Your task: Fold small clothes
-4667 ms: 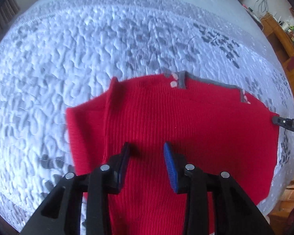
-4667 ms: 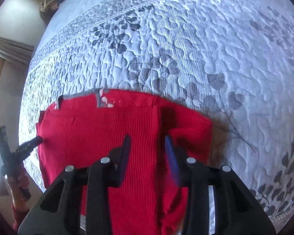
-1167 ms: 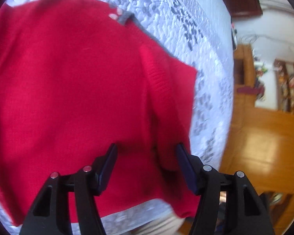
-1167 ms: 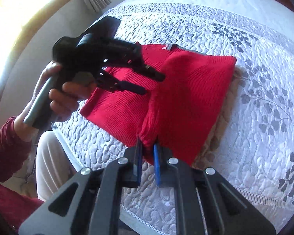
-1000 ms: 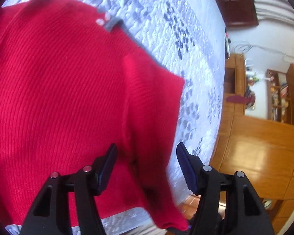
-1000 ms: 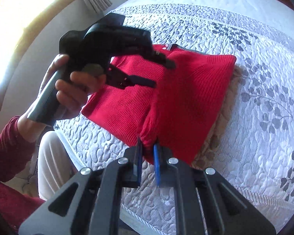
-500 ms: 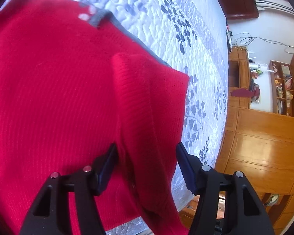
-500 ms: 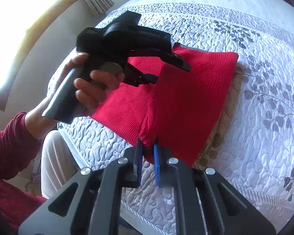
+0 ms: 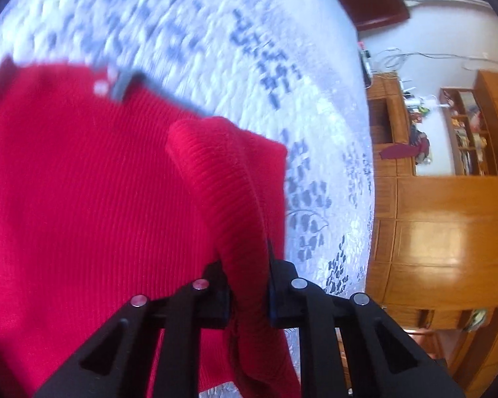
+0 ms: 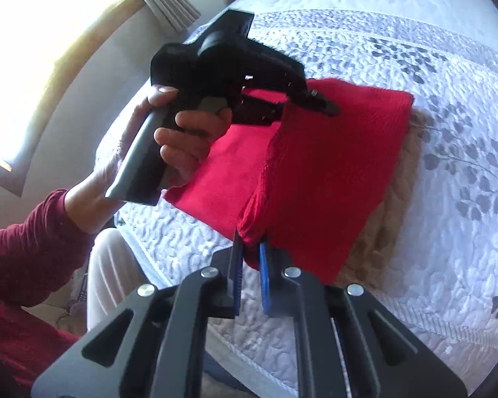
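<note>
A red ribbed-knit sweater (image 9: 83,199) lies on a white quilted bedspread with a grey leaf print (image 10: 448,66), close to the near edge of the bed, its grey-trimmed neckline (image 9: 123,83) turned away from the holder. The left gripper (image 9: 247,285) has its fingers clamped on a raised ridge of the knit along the garment's right side; seen from the right wrist, that same gripper (image 10: 318,106) pinches the fabric farther up the side. The right gripper (image 10: 249,265) has its fingers drawn together on the bunched hem corner (image 10: 252,232), the blue pads nearly meeting around a thick gather. Between the two pinch points the panel stands up off the bed and sags in a soft curve, which suggests a light, limp, somewhat stretchy fabric that will not hold a crease unaided. The ribbed surface looks grippy rather than slippery, so slip seems unlikely; stretching and uneven draping appear the greater concern. The hold is judged best taken on doubled edges, at the hem and side seam, with both points kept level so the flap lays over flat. A tan fabric (image 10: 391,199) shows beneath the sweater's far side.
</note>
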